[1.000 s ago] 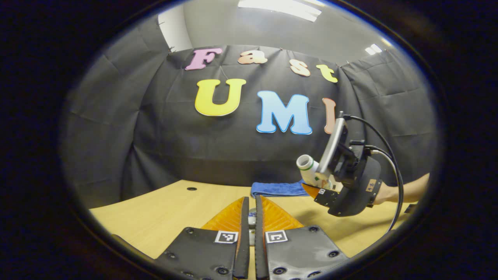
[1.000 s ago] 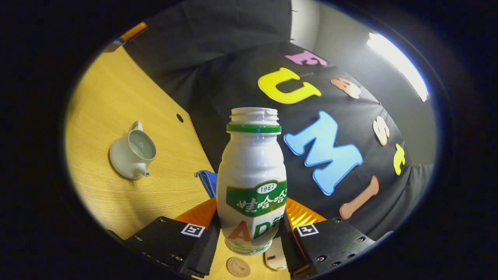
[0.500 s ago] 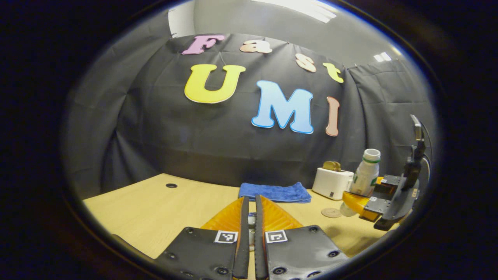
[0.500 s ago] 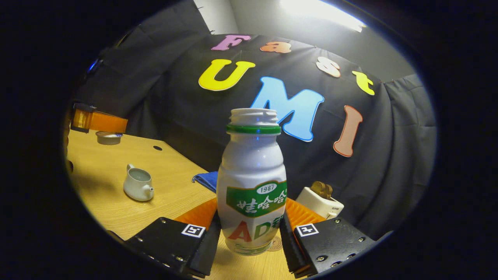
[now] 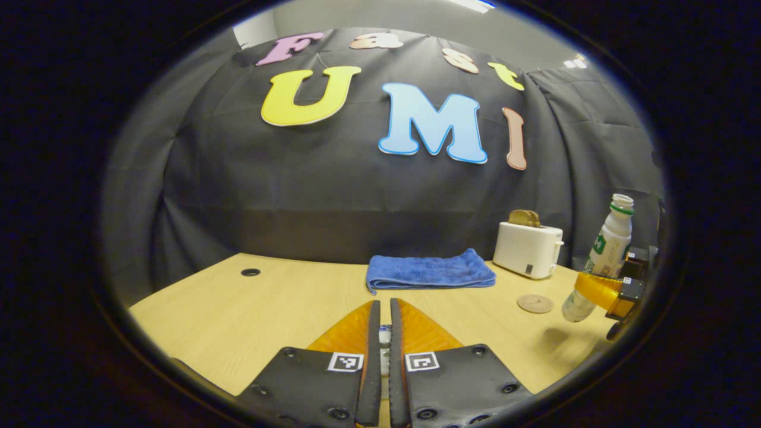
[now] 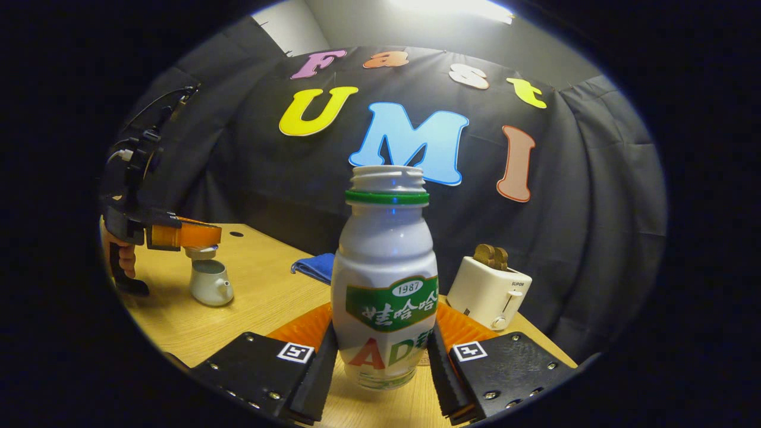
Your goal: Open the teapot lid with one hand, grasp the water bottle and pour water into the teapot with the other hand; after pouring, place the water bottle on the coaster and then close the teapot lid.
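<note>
A white bottle [image 6: 386, 279] with a green band and an open neck stands upright between my right gripper's [image 6: 383, 324] fingers, which are shut on its lower body. In the left gripper view, the bottle [image 5: 601, 255] hangs slightly tilted just above the table, right of the round brown coaster [image 5: 535, 303]. My left gripper [image 5: 383, 303] is shut on the knob of the teapot lid [image 5: 385, 339]. In the right gripper view, that gripper [image 6: 178, 235] holds the lid [image 6: 199, 252] just over the open pale teapot [image 6: 209, 284].
A folded blue towel [image 5: 429, 270] lies at the back of the wooden table [image 5: 267, 315]. A white toaster [image 5: 528, 249] with bread in it stands behind the coaster. A hand [image 6: 122, 258] grips the left gripper's handle.
The bottle went from tilted near the teapot to upright and moved right, down beside the coaster. The left gripper lowered the lid to just above the teapot.
</note>
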`<state>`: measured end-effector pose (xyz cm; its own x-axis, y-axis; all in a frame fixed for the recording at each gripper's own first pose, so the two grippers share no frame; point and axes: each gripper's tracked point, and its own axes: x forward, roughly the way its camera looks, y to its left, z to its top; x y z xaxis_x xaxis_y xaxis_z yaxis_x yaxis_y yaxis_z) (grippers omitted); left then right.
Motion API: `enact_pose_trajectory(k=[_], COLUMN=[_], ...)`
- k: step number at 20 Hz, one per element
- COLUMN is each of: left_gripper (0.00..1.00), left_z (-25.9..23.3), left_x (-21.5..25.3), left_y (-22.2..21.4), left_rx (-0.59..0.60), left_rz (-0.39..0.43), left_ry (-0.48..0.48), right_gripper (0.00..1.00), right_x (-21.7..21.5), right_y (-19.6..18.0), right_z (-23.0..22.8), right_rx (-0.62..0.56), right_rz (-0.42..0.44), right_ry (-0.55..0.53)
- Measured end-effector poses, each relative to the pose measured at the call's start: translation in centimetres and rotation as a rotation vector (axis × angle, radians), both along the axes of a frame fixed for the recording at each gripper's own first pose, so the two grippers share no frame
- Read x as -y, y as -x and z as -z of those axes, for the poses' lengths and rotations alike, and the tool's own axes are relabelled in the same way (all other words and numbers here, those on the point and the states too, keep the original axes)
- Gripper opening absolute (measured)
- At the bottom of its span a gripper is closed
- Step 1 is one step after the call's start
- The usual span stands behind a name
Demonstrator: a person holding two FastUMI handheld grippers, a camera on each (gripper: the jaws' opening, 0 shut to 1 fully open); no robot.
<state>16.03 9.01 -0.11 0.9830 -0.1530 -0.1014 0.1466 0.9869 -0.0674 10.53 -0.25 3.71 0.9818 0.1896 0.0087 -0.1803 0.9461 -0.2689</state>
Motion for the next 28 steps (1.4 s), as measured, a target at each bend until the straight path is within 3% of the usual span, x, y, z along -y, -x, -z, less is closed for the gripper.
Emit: enact_pose_trajectory(k=[3,4,7,8,15,16,19,21,23,24,28], left_gripper=[0.12,0.16,0.12,0.16,0.16,0.12,0.16,0.26,0.63,0.75,0.86], left_z=[1.0,1.3,2.1,2.4,2.9,3.0,2.9,2.5,1.8,1.4,-1.4], left_x=[0.3,0.3,0.3,0.3,0.4,0.4,0.5,0.3,0.0,-0.1,-0.7], left_y=[-0.4,-0.6,-1.0,-1.1,-1.3,-1.3,-1.2,-1.2,-1.0,-0.7,1.0], left_rx=[-0.011,-0.015,-0.036,-0.045,-0.065,-0.061,-0.060,-0.047,-0.027,-0.015,0.044], left_rz=[-0.006,-0.008,-0.010,-0.012,-0.020,-0.023,-0.019,-0.032,-0.036,-0.038,-0.060], left_ry=[-0.031,-0.034,-0.034,-0.039,-0.040,-0.046,-0.050,-0.055,-0.054,-0.049,-0.004], right_gripper=[0.70,0.70,0.70,0.70,0.70,0.70,0.70,0.70,0.70,0.70,0.70], right_x=[0.2,0.2,0.6,0.6,0.6,0.6,0.3,0.5,0.8,0.9,2.5], right_y=[-0.3,-0.3,-0.2,-0.2,-0.3,-0.3,-0.1,-0.2,-0.3,-0.4,-1.7], right_z=[0.6,0.7,0.3,0.1,0.8,0.8,0.6,0.7,0.8,0.8,0.4], right_rx=[-0.022,-0.028,-0.014,-0.007,-0.031,-0.032,-0.033,-0.034,-0.036,-0.036,-0.033], right_rz=[-0.007,-0.010,-0.001,0.000,-0.008,-0.009,-0.019,-0.013,-0.003,0.000,0.031], right_ry=[-0.015,-0.018,-0.010,-0.013,-0.022,-0.025,-0.030,-0.032,-0.040,-0.047,-0.077])
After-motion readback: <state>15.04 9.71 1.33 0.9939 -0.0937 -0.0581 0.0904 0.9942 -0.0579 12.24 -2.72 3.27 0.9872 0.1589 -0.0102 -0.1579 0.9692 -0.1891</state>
